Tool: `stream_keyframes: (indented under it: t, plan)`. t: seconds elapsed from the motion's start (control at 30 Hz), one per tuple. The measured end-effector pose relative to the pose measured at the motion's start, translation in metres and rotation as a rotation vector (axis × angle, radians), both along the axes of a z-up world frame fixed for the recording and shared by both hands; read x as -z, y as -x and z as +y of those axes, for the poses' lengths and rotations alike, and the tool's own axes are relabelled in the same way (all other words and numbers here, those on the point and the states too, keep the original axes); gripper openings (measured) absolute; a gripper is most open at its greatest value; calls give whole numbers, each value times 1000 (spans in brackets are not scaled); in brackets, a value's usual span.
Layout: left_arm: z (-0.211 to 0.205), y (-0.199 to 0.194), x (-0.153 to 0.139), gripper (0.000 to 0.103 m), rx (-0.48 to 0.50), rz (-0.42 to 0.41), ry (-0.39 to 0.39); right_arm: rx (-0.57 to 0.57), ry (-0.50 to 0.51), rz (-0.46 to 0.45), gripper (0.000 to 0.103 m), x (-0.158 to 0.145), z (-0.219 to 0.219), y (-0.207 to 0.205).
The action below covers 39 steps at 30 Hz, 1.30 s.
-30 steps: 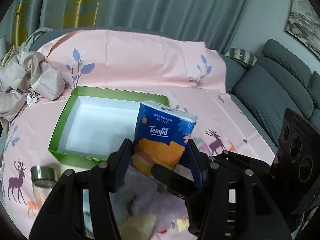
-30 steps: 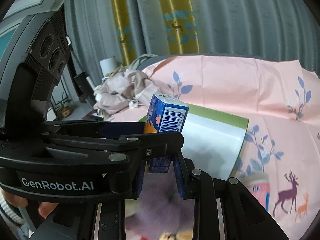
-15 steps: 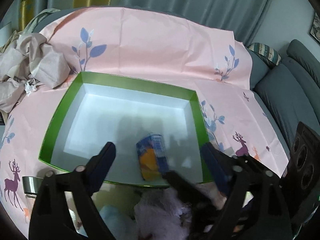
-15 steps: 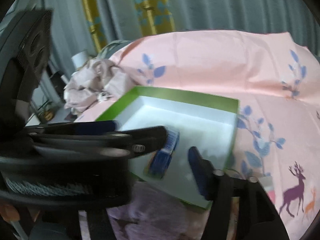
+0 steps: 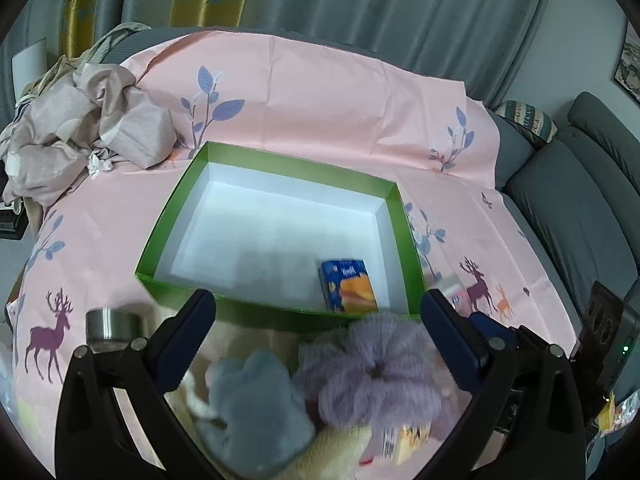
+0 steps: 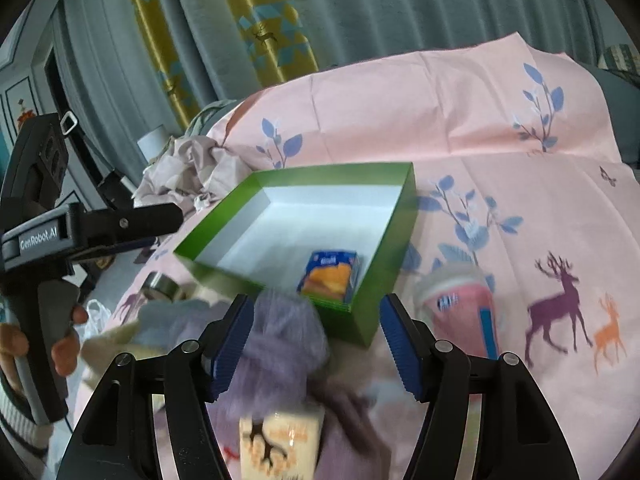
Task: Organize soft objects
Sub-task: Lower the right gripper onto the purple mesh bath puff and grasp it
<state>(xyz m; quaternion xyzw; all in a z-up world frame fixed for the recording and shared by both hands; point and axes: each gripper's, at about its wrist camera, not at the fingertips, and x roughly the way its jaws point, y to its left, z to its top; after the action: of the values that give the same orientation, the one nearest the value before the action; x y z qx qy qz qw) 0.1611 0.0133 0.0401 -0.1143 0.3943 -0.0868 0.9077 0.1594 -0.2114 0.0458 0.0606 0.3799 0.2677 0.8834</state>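
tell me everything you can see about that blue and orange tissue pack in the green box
The tissue pack is a small soft-looking packet in glossy wrap, blue at its far end with a white logo too blurred to read, orange over the near part. It lies flat on the white floor of the green box, in the near corner by the right-hand wall, slightly skewed to the walls. It looks alone in the box, and neither gripper touches it.

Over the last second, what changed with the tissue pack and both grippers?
Both grippers let the tissue pack go; it dropped into the green box and lies near its front corner. The left gripper is opening; the right gripper stands open, empty. Box and pink sheet unchanged.
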Motion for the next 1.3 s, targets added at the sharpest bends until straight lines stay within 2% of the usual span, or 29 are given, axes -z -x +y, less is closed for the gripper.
stream_keyframes:
  t: [0.3, 0.43, 0.63, 0.93, 1.17, 1.3]
  plan:
    - [3, 46, 6, 102, 27, -5, 59, -25, 8, -14, 66, 1, -4, 47]
    - [0, 58, 17, 102, 46, 28, 87, -50, 21, -25, 66, 2, -2, 64]
    - [-6, 67, 32, 102, 61, 68, 120, -57, 32, -42, 66, 7, 1, 78]
    - [-21, 58, 23, 102, 122, 48, 95, -64, 24, -49, 66, 17, -2, 78]
    - [-21, 13, 32, 101, 110, 220, 170, -75, -55, 10, 66, 25, 0, 50]
    - [-20, -1, 40, 99, 104, 300, 212, -110, -48, 54, 66, 35, 10, 39]
